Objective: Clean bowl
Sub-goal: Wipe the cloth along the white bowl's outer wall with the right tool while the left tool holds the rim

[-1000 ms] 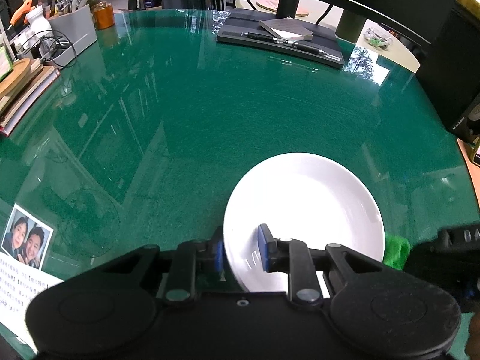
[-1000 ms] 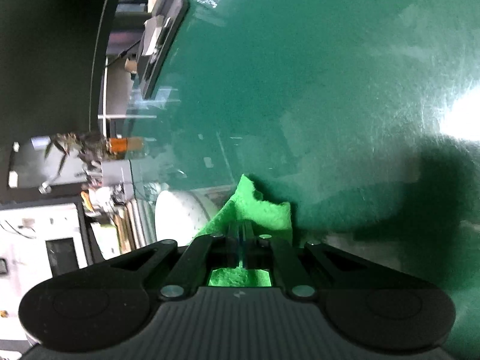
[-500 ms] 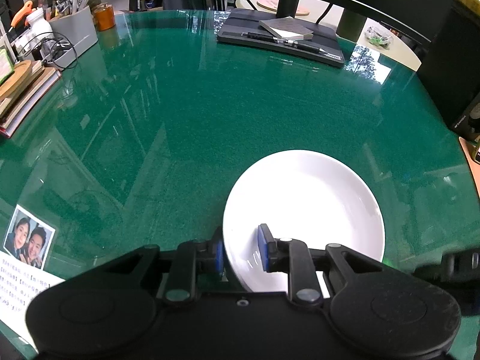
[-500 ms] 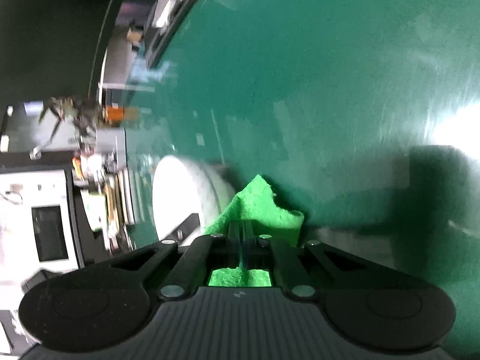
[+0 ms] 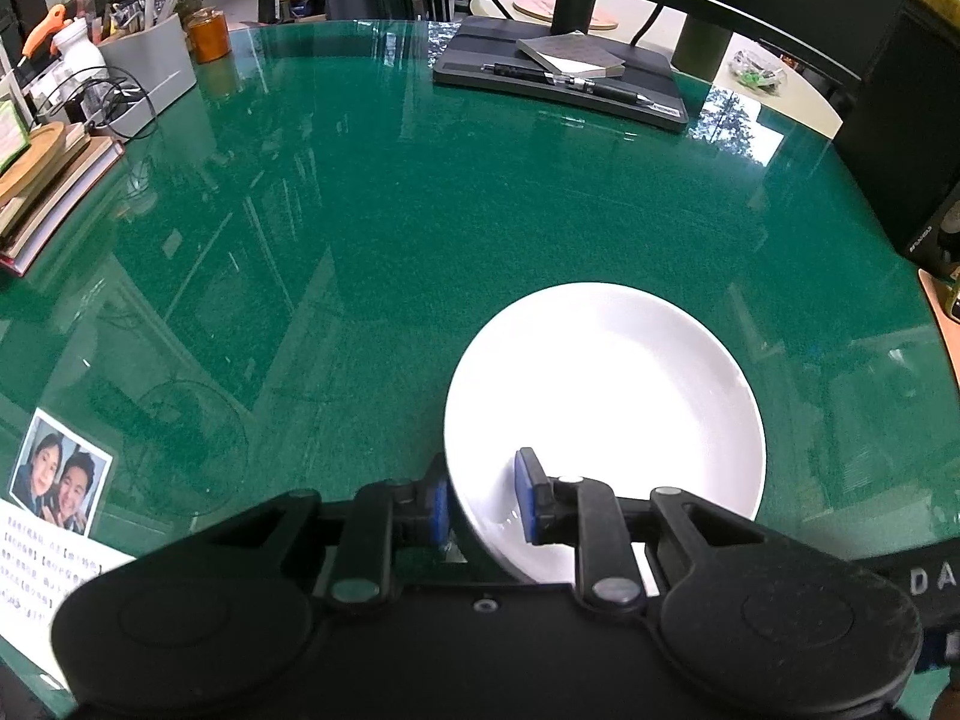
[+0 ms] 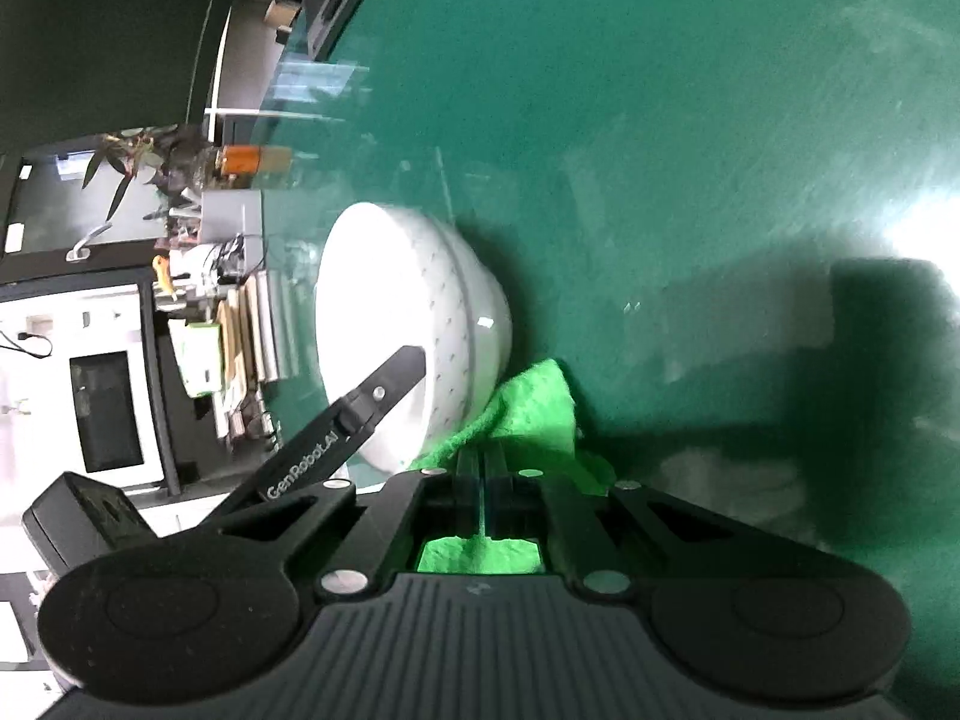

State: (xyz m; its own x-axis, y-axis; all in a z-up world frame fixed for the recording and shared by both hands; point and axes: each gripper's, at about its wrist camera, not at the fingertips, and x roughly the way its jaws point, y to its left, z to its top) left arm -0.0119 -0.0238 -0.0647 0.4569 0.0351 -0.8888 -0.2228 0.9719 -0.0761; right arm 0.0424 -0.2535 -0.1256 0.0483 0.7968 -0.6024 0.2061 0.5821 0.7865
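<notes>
A white bowl point(image 5: 606, 402) stands on the green glass table, its inside bare. My left gripper point(image 5: 483, 504) is shut on the bowl's near rim, one blue pad inside and one outside. In the right wrist view the same bowl point(image 6: 414, 306) appears from the side, with the left gripper's black finger across its rim. My right gripper point(image 6: 483, 456) is shut on a bright green cloth point(image 6: 528, 408), which hangs just beside the bowl's outer wall near its foot. Whether the cloth touches the bowl I cannot tell.
At the table's far edge lies a black tray point(image 5: 558, 81) with a notebook and a pen. Books, a grey holder point(image 5: 150, 69) and an orange jar point(image 5: 210, 39) crowd the left side. A photo point(image 5: 60, 471) lies under the glass at the near left. A speaker point(image 5: 930, 234) stands right.
The right gripper has swung with the green cloth towards the bowl, which now looms larger in its view. The cloth has left the left wrist view. The left gripper and bowl have not moved.
</notes>
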